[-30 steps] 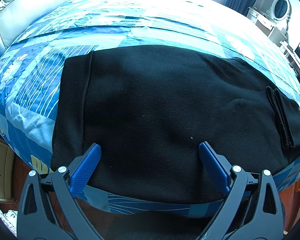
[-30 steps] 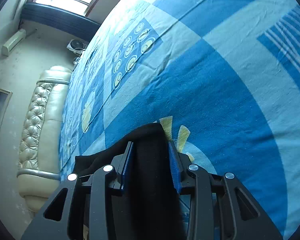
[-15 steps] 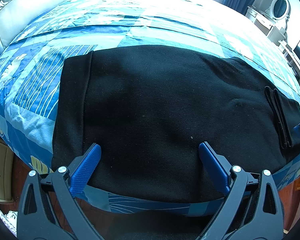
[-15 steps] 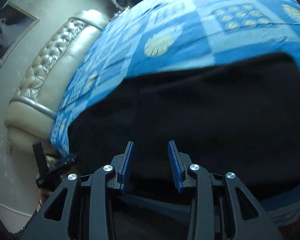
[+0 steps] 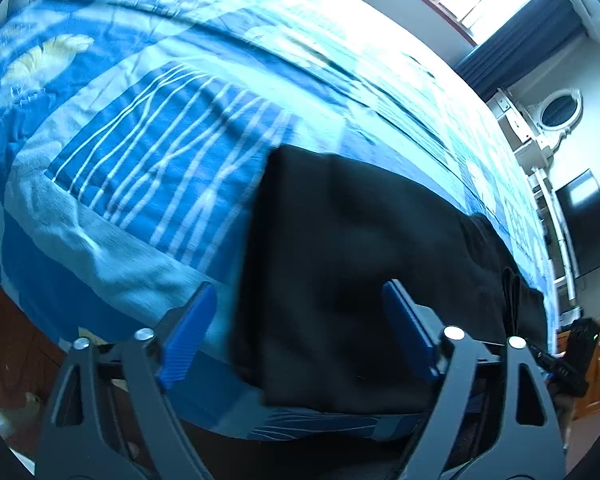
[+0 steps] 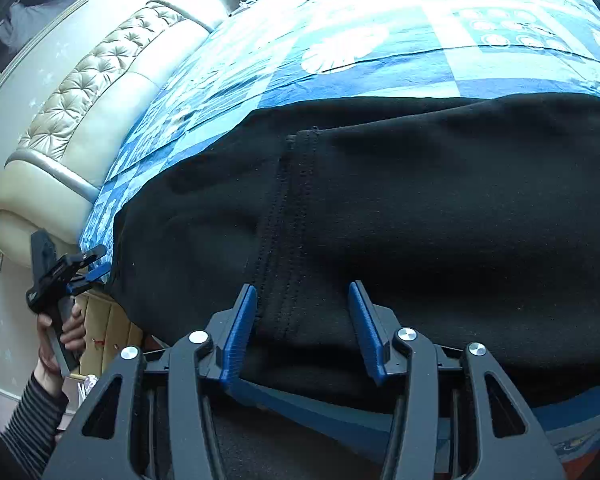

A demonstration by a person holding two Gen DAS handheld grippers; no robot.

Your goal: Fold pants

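One black pants (image 6: 420, 208), folded flat

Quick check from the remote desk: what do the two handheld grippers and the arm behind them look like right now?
Both the left gripper and the right gripper have black angular frames with triangular cut-outs and round silver bolts. Each carries two flat blue ribbed pads. No cables or markings are visible. In the right wrist view, the arm holding the left gripper wears a dark sleeve with thin light stripes.
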